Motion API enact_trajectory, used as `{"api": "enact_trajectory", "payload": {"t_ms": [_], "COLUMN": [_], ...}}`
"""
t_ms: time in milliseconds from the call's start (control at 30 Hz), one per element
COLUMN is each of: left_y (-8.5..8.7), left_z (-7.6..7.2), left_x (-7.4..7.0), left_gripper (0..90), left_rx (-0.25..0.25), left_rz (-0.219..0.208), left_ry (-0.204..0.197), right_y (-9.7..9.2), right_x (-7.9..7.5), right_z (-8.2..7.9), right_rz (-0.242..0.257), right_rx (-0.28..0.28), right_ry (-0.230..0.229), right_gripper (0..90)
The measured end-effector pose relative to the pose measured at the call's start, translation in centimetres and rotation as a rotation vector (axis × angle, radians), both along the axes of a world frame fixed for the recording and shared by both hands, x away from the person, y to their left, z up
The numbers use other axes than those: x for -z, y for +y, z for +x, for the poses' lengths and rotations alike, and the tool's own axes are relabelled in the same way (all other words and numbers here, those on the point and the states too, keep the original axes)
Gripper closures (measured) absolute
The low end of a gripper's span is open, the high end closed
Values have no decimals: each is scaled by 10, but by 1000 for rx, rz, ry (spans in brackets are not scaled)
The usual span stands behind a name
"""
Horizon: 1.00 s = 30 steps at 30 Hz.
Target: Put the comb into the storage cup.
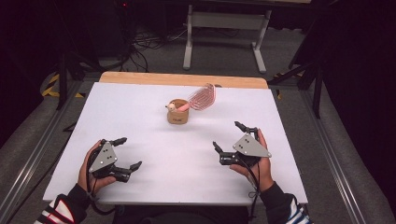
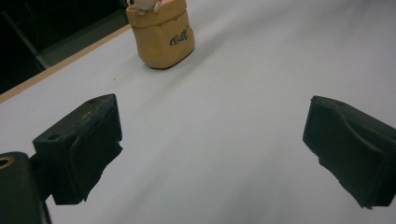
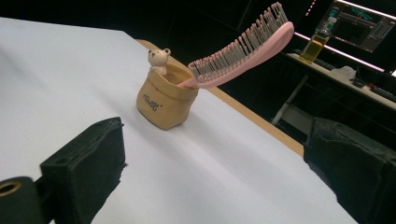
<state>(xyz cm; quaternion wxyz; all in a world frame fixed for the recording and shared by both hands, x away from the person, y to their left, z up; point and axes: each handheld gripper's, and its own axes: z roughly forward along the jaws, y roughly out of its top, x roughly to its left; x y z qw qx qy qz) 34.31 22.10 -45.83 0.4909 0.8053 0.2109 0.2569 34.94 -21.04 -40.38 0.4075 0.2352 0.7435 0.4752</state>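
Both grippers are hovering low over the white desk (image 1: 154, 186), jaws spread wide and gripping nothing: left gripper (image 1: 129, 153) near the front left, right gripper (image 1: 229, 136) at the front right. Well beyond them, the tan pot (image 1: 177, 112) is standing mid-desk, the pink hairbrush (image 1: 201, 97) leaning out of it, bristle head tilting rightward

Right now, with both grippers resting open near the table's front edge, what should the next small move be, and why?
Probably advance the right gripper toward the pink hairbrush. The brush leans out of the tan cup on that gripper's side, its head free in the air, and both sets of jaws stand open and well short of the cup.
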Motion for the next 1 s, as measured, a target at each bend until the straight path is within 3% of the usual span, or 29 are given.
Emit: {"api": "enact_trajectory", "payload": {"t_ms": [400, 567, 900, 1000], "left_y": [-1, -1, -2, -2], "left_z": [0, 0, 0, 0], "left_x": [0, 0, 0, 0], "left_gripper": [54, 54, 53, 53], "left_rx": [0, 2, 7, 8], "left_rz": [7, 11, 9, 3], "left_ry": [0, -6, -2, 3], "right_y": [-17, -22, -39, -45], "right_x": [14, 21, 38, 45], "right_z": [-4, -6, -10, -10], "right_rz": [-1, -23, -23, -54], "right_rx": [2, 11, 37, 57], "right_ry": [-4, -3, 43, 41], "right_gripper": [59, 59, 50, 47]}}
